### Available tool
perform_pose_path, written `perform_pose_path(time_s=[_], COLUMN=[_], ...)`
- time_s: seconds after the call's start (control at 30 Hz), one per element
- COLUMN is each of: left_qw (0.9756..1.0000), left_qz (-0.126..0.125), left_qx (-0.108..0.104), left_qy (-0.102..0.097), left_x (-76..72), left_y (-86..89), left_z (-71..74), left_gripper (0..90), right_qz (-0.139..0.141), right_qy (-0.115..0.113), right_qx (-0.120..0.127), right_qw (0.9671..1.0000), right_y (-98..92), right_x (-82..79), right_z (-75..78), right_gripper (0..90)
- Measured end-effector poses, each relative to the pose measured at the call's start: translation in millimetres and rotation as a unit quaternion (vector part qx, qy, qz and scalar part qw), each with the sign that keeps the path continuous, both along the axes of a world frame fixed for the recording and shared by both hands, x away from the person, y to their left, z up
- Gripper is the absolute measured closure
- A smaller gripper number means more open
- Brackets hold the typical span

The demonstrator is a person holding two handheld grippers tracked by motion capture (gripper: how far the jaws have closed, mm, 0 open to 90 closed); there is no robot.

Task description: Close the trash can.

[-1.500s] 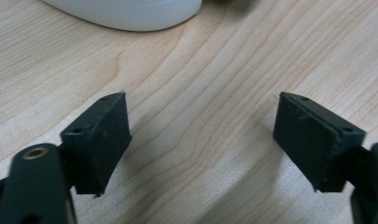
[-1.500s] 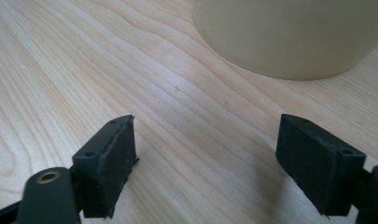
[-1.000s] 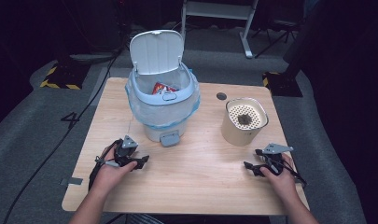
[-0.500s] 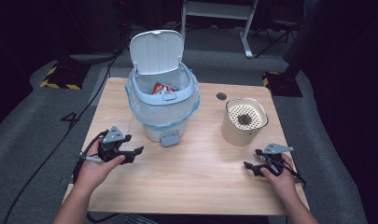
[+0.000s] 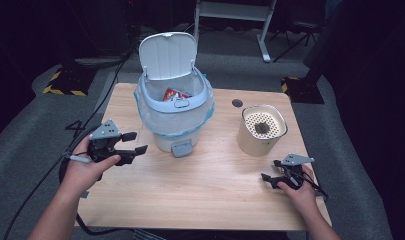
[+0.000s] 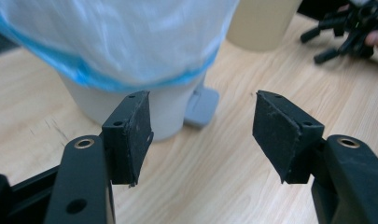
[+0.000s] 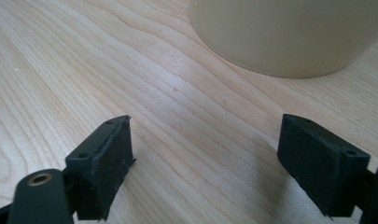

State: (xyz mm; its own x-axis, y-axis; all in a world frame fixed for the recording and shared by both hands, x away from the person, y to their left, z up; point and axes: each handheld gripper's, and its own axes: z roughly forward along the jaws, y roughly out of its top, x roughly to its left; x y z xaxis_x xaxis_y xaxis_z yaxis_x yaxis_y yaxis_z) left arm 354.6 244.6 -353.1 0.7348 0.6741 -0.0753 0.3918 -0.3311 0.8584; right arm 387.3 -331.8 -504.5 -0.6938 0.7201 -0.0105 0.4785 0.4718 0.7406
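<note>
A white pedal bin (image 5: 175, 125) with a blue-edged bag stands at the back of the table, its lid (image 5: 167, 55) up and a red packet (image 5: 174, 94) inside. My left gripper (image 5: 135, 142) hangs above the table left of the bin. It is open; its jaws have just been closing a little, with nothing between them. In the left gripper view my left gripper (image 6: 203, 121) faces the bin (image 6: 130, 42) and its pedal (image 6: 203, 105). My right gripper (image 5: 269, 170) rests open and holds nothing at the front right, and in its own view my right gripper (image 7: 205, 140) points at a beige canister (image 7: 289, 32).
The beige canister (image 5: 261, 131) has a perforated top with dark bits on it. A round hole (image 5: 237, 103) sits in the wooden table (image 5: 215, 200) behind it. A black cable (image 5: 40, 175) trails off the table's left edge. A metal stand (image 5: 262, 30) is on the floor behind.
My left gripper has lifted off the table and shifted left, away from the front edge. The right hand and gripper have stayed where they were.
</note>
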Motion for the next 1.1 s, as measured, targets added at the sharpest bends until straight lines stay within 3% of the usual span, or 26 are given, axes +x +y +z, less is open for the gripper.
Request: perform_pose_path(time_s=[0.33,0.57,0.77,0.9,1.03,1.1], left_qw=[0.9981,0.9932,0.9908,0.9902,0.9897,0.9883], left_qz=[0.011,0.019,0.027,0.031,0.047,0.062], left_qx=[-0.048,-0.096,-0.107,-0.112,-0.104,-0.103], left_qy=[-0.037,-0.062,-0.079,-0.077,-0.086,-0.094], left_x=[13.2,28.0,40.6,48.9,57.3,63.3], left_y=[2.5,3.7,1.5,-1.4,-6.2,-7.4], left_z=[40.0,60.9,77.4,86.8,97.4,102.9], left_gripper=[39.5,40.5,41.1,41.1,40.3,39.1], right_qz=[0.000,0.002,0.001,0.001,0.001,0.001], right_qy=[0.000,0.001,0.002,0.001,0.001,0.001], right_qx=[0.000,0.001,0.002,0.002,0.002,0.002], right_qw=[1.0000,1.0000,1.0000,1.0000,1.0000,1.0000], right_y=[-0.2,-0.5,-0.6,-0.6,-0.5,-0.5], right_x=[0.1,0.2,0.3,0.2,0.2,0.2], right_z=[0.0,0.0,0.0,0.0,0.0,0.0], right_gripper=[18.2,18.6,18.8,18.8,18.8,18.8])
